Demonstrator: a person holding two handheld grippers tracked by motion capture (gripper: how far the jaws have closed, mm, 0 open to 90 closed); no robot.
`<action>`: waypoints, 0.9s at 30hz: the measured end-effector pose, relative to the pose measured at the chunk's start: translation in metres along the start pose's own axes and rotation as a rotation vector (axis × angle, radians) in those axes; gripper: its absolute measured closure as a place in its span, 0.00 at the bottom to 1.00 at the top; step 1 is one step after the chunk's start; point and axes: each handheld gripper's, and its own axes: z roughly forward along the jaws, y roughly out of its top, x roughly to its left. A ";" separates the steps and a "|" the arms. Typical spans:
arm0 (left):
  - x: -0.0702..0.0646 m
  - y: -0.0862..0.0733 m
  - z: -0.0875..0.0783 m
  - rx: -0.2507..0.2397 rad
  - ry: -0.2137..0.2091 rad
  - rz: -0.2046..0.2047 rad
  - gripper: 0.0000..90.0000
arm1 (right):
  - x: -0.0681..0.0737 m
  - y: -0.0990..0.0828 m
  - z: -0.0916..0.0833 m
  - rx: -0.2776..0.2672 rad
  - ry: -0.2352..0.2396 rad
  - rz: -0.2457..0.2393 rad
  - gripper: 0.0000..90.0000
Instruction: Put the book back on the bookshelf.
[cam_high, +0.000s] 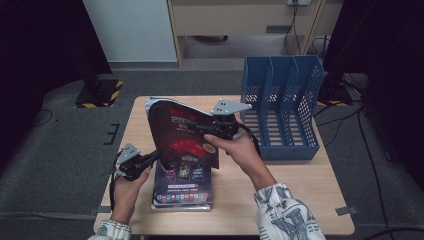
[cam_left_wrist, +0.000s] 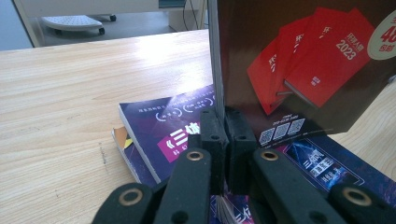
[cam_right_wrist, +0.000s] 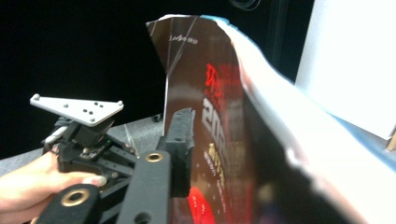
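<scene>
The wooden worktop (cam_high: 295, 200) is filling the middle of the high view, with grey carpet running round it on all sides. Toward the upper right of that view a blue file rack (cam_high: 281, 107) with perforated walls is standing on the worktop's far right part, its slots facing the person.

A dark magazine with red booklets printed on its cover (cam_high: 182, 132) is standing nearly upright at the centre of the high view, its lower corner hanging just above a stack of purple magazines (cam_high: 182, 187) that is lying flat near the worktop's near edge, lower centre. In the left claw view the stack is showing below and behind the upright magazine, and a yellow-edged magazine is peeking out from under the top purple one.

The left claw (cam_left_wrist: 223, 122) is sitting at the lower left of the high view, clenched on the upright magazine's bottom corner; its own view is showing both black jaws pressed together on the thin edge of pages. The right claw (cam_high: 223, 127) is sitting just right of centre in the high view, at the magazine's right edge. In its own view one black jaw is lying against the dark cover while the pages are bulging to the right of it; the other jaw is hidden, so whether it is truly grasping cannot be told.
</scene>
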 end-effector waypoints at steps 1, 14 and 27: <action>0.000 0.000 0.000 0.000 0.000 0.000 0.97 | -0.001 0.000 -0.001 -0.010 -0.007 0.004 0.79; 0.007 -0.004 0.001 -0.025 0.019 -0.064 0.78 | -0.005 0.002 -0.002 -0.028 -0.037 0.035 0.96; 0.037 -0.023 -0.005 0.082 0.197 -0.198 0.34 | -0.012 0.007 -0.008 -0.028 -0.112 0.062 0.96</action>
